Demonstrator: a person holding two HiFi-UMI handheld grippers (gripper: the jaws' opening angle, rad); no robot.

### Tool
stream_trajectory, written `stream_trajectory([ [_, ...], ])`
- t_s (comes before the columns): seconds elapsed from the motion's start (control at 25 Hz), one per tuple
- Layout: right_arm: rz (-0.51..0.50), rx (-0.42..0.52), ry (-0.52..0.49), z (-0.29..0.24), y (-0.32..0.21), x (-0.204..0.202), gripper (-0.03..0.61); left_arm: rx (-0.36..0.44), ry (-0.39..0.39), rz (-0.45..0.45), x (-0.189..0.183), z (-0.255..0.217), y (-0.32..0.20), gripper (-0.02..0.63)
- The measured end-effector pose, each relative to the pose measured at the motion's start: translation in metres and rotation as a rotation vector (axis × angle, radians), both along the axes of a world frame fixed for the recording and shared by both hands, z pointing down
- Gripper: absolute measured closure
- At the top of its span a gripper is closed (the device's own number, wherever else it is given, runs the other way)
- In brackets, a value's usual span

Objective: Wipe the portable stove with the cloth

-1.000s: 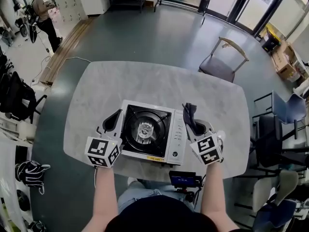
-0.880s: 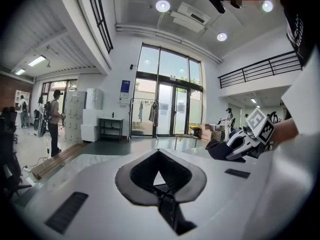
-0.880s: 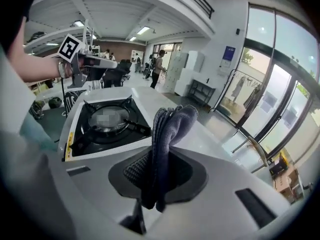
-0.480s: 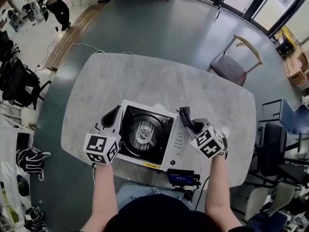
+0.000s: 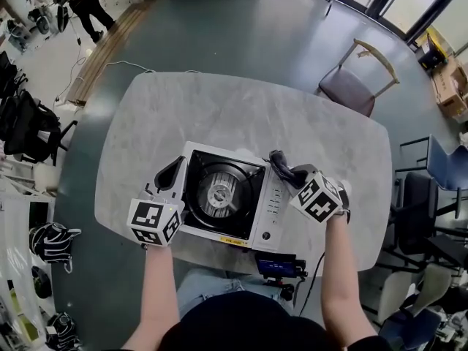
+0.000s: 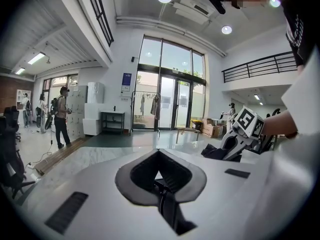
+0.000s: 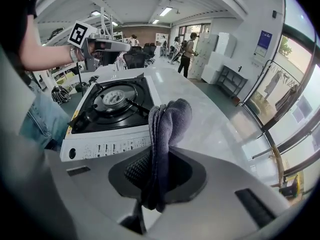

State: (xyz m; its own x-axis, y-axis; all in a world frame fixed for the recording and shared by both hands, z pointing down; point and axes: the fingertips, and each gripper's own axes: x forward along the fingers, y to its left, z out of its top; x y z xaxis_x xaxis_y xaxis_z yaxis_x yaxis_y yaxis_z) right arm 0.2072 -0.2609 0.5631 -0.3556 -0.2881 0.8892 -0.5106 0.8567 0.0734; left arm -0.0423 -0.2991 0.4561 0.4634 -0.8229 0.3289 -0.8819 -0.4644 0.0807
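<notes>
Currently the right hand-held gripper (image 7: 156, 173) clamps the cloth (image 7: 172, 116)

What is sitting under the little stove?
The stove sits on a gray table. The spot right beneath it is covered, so nothing there can be seen. The right gripper holds a dark cloth by the stove's far right corner.

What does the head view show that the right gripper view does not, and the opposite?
Only the head view: a purple-seated chair and a small black device with a blue screen. Only the right gripper view: the right gripper, jaws shut on the dark grey folded cloth. Both: the white portable stove with a black burner top and the left gripper.
</notes>
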Motion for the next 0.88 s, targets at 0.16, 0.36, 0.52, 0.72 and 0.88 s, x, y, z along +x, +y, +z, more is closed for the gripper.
stream_trajectory([
  [0.16,-0.011,0.003,0.035,0.000,0.011,-0.005,0.512,0.001,0.001,0.027,-0.003,-0.003,0.006,0.607],
  [0.36,0.015,0.004,0.044,0.000,0.033,-0.011,0.511,0.000,0.006,0.073,-0.006,-0.004,0.016,0.607],
  [0.52,0.051,0.003,0.040,-0.001,0.056,-0.016,0.511,-0.012,0.006,0.112,-0.009,-0.001,0.027,0.607],
  [0.72,0.076,-0.005,0.053,0.000,0.083,-0.025,0.511,-0.014,0.012,0.145,-0.016,0.000,0.039,0.607],
  [0.88,0.092,-0.021,0.066,-0.001,0.105,-0.030,0.511,-0.015,0.022,0.159,-0.020,0.001,0.044,0.607],
])
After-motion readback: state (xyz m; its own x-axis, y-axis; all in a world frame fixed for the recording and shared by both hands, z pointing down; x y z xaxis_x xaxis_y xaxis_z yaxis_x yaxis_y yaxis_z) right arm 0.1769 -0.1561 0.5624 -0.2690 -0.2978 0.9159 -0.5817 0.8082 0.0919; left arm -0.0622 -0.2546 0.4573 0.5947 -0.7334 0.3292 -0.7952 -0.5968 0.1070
